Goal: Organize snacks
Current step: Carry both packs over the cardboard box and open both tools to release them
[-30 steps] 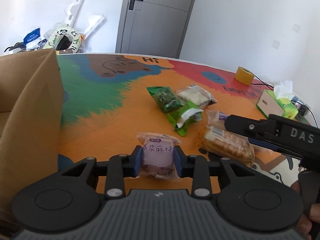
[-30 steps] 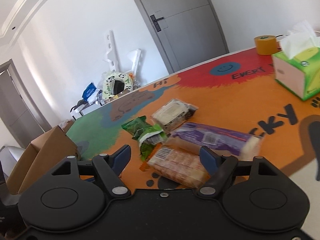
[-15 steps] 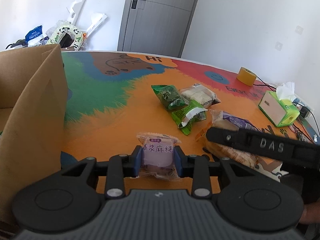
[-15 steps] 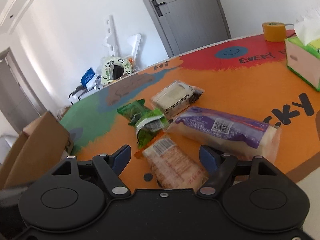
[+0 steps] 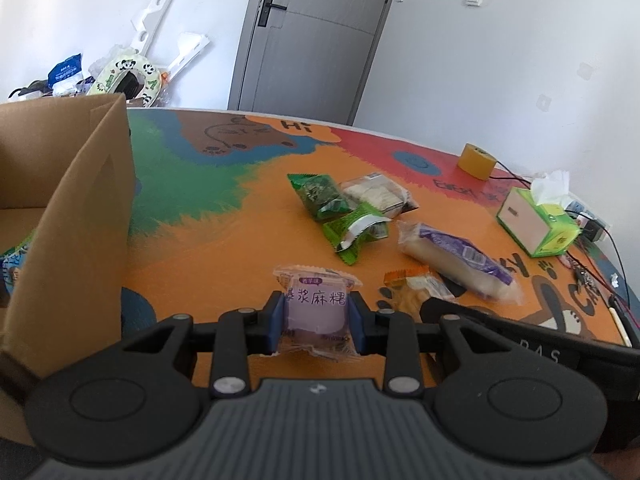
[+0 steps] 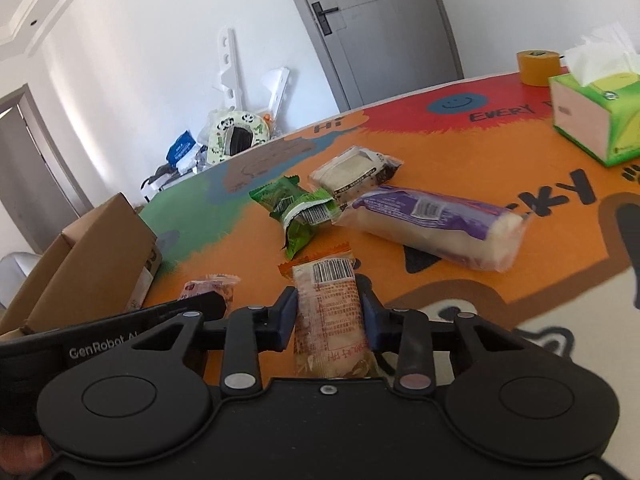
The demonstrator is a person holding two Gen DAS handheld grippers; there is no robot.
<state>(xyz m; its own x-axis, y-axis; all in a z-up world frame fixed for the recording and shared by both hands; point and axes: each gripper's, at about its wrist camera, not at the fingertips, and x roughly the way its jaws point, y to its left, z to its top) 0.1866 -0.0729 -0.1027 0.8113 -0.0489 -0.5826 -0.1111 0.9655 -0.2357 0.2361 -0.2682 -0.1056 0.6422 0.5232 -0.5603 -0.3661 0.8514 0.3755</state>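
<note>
Compared with 1 second earlier, the right gripper [image 6: 329, 312] has advanced over the orange-ended biscuit pack [image 6: 331, 312] and its jaws, then spread wide, are closing, with the blue pads now against both sides of the pack. That pack lies on the colourful table [image 6: 500, 168], just in front of the long purple-wrapped bread [image 6: 432, 224], and it has not left the surface. Unchanged: the left gripper [image 5: 316, 316] stays pinched on the purple mochi packet [image 5: 316, 310], held beside the open cardboard box [image 5: 80, 220]. From the left wrist view, the right gripper's body [image 5: 532, 344] now crosses lower in the frame, covering the near end of the biscuit pack [image 5: 416, 284]. 2 green snack packets [image 5: 340, 212] and 1 clear-wrapped cake [image 5: 376, 194] remain grouped mid-table; tissue box [image 5: 536, 220] and tape roll [image 5: 476, 160] sit farther off.
</note>
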